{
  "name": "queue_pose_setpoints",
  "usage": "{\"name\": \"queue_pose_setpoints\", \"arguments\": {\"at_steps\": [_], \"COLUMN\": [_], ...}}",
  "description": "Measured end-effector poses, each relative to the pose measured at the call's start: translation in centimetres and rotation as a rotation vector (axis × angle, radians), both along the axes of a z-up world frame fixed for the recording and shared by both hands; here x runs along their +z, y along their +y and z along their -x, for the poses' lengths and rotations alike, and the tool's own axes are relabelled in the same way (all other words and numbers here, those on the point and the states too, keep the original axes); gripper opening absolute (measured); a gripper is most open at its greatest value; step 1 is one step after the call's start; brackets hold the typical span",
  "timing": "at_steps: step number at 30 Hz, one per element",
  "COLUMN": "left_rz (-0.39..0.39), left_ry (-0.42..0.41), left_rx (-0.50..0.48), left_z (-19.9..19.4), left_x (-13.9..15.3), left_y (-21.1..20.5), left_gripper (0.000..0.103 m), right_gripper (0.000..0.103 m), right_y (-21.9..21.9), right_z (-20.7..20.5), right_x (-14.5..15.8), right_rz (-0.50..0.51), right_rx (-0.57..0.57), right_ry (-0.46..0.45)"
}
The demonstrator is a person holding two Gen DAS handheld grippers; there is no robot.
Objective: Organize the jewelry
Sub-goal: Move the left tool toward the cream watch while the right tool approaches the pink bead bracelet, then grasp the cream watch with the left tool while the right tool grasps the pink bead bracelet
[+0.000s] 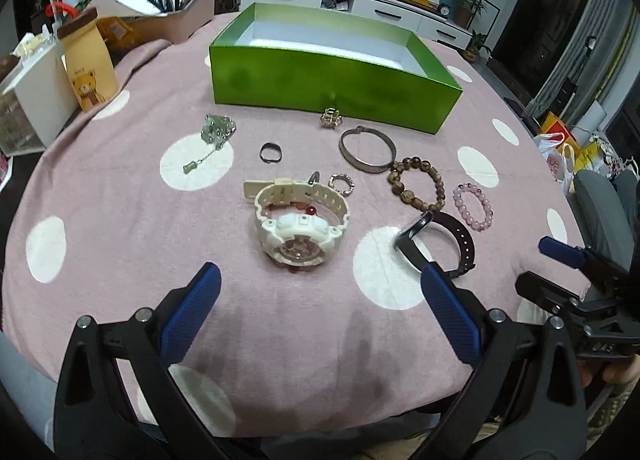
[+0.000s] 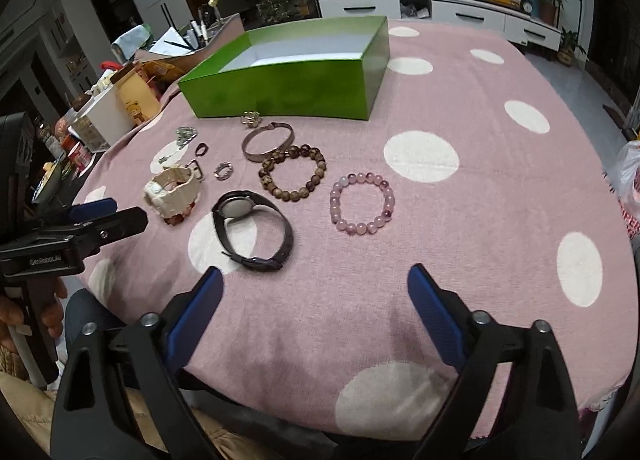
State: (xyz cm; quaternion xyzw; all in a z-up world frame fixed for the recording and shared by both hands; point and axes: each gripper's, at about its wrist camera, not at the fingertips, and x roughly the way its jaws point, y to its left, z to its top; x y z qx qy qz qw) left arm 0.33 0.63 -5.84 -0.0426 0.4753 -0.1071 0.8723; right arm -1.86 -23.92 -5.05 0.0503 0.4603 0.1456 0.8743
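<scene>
Jewelry, the white watch (image 1: 298,230) nearest, lies ahead of the left hand-held gripper (image 1: 320,280), both hand-held grippers spread wide and empty.

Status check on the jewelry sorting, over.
Left claw open, right claw open, both empty. Green cardboard box open, jewelry unpicked on pink dotted tablecloth. Nothing blocking.

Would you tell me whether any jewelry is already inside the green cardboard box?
No, the green cardboard box shows only its bare white floor from the right wrist.
</scene>
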Motion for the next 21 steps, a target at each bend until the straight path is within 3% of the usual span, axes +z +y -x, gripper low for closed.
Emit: {"name": "queue_pose_setpoints", "arguments": {"at_steps": [5,13,16,21], "left_rz": [0.014,0.130,0.104,0.091], "left_ry": [-0.004,0.053,0.078,0.113], "left_rx": [0.031,0.112,0.146,0.155], "left_z": [-0.5,-3.1,-4.2,-5.8], "left_x": [-0.3,-0.6,-1.0,-1.6], "left_y": [0.7,2.8,3.3,3.8], "left_gripper": [0.087,0.079,0.066,0.057], "right_gripper": [0.077,0.071,0.067,0.057], "right_y": [-0.6,-1.2,-1.5,-2.1], "right_z": [-0.8,-2.4,-3.3,-5.2], "right_x": [-0.8,-1.0,-1.2,-2.0], "right_rz": [-0.013,-0.035,-0.028,0.005], "right_rx": [-0.024,-0.054,-0.075,-0.111], "right_ry": [0.009,-0.002,0.002,0.022]}}
